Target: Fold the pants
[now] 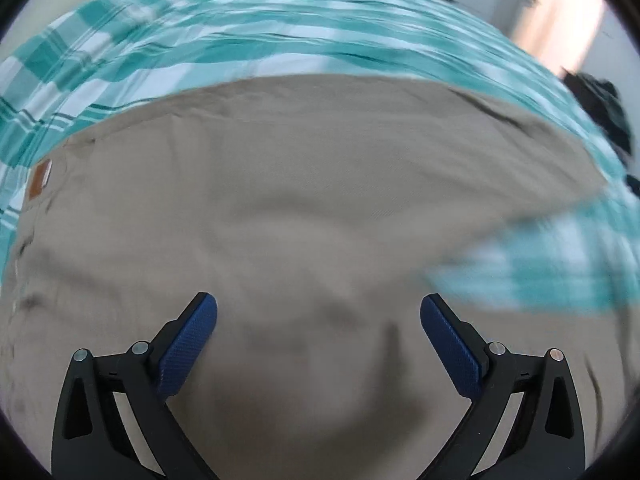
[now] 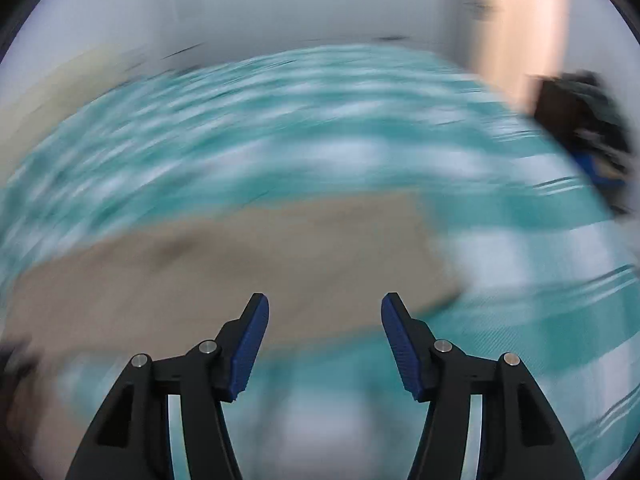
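1. Teal-and-white checked bedding (image 1: 248,28) fills the background; you are working on a bed, with a pale wall behind.
2. Your tan pants (image 1: 320,168) lie spread flat on that bedding; in the right wrist view they (image 2: 240,256) read as one long strip, so a lengthwise fold looks done and the crosswise folds remain.
3. Your left tool (image 1: 318,312) hangs above the fabric, spread and empty.
4. Your right tool (image 2: 325,310) is spread too, holding nothing, near the strip's end.
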A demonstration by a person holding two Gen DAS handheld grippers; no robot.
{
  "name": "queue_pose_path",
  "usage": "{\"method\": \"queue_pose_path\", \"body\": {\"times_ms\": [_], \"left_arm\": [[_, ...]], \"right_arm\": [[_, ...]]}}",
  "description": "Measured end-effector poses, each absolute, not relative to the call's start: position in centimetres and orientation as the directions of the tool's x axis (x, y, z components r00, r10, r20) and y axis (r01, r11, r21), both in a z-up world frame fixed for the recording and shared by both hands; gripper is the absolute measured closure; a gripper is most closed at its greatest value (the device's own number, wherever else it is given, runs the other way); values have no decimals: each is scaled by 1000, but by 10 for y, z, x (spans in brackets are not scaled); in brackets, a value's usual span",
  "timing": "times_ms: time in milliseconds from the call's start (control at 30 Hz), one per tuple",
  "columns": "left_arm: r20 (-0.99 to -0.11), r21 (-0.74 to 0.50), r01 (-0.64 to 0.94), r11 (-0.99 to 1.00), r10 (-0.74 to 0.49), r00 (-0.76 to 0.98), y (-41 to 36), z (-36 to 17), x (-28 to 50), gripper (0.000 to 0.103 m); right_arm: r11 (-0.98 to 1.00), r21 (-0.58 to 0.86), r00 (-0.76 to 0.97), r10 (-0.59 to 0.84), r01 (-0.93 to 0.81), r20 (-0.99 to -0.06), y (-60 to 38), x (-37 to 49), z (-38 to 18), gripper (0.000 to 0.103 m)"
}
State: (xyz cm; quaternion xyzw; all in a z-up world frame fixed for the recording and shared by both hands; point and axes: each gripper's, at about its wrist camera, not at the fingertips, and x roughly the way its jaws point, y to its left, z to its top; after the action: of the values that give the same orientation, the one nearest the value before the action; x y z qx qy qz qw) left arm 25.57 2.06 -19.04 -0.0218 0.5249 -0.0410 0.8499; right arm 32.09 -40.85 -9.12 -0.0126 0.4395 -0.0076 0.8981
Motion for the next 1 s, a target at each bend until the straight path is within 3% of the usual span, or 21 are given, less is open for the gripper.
{"method": "queue_pose_path", "body": {"times_ms": [100, 200, 300, 400, 433, 467, 500, 567, 700, 767, 900, 967, 1000], "left_arm": [[-925, -83, 162, 983, -137, 355, -14, -205, 195, 1], [-929, -3, 212, 977, -81, 361, -29, -219, 143, 1], [-935, -6, 152, 988, -59, 349, -5, -208, 122, 0], [-932, 77, 64, 995, 49, 360, 35, -204, 113, 0], [-930, 87, 23, 996, 73, 361, 54, -206, 112, 0], [-927, 89, -8, 996, 86, 364, 70, -208, 111, 0], [-926, 83, -18, 996, 84, 368, 78, -208, 110, 1], [-918, 114, -53, 992, 125, 377, 89, -207, 110, 0], [-907, 126, -97, 987, 154, 391, 81, -198, 110, 2], [-895, 64, -109, 992, 105, 434, 80, -183, 106, 2], [-874, 87, -137, 987, 141, 465, 98, -179, 109, 1], [-889, 120, -176, 977, 185, 419, 111, -197, 110, 2], [-895, 140, -190, 972, 207, 394, 121, -208, 110, 0]], "right_arm": [[967, 82, 505, 197, -241, -840, -322, 230, -119, 44], [935, 131, 391, 262, -330, -883, -273, 170, -163, 46], [961, 55, 379, 160, -273, -911, -274, 120, -188, 47], [994, -75, 422, -37, -75, -906, -331, 101, -180, 47], [992, -123, 422, -110, -2, -900, -352, 97, -178, 46], [984, -151, 416, -176, 91, -892, -379, 92, -179, 38], [969, -105, 403, -190, 224, -895, -411, 84, -180, 39], [935, 12, 417, -147, 355, -897, -449, 80, -179, 52], [941, -100, 439, -243, 323, -865, -436, 83, -186, 50], [931, -155, 443, -299, 332, -845, -427, 77, -176, 50], [938, -158, 551, -311, 308, -775, -392, 68, -146, 49], [947, -172, 576, -303, 271, -759, -375, 75, -148, 35], [949, -169, 556, -294, 265, -777, -374, 78, -157, 33]]}}
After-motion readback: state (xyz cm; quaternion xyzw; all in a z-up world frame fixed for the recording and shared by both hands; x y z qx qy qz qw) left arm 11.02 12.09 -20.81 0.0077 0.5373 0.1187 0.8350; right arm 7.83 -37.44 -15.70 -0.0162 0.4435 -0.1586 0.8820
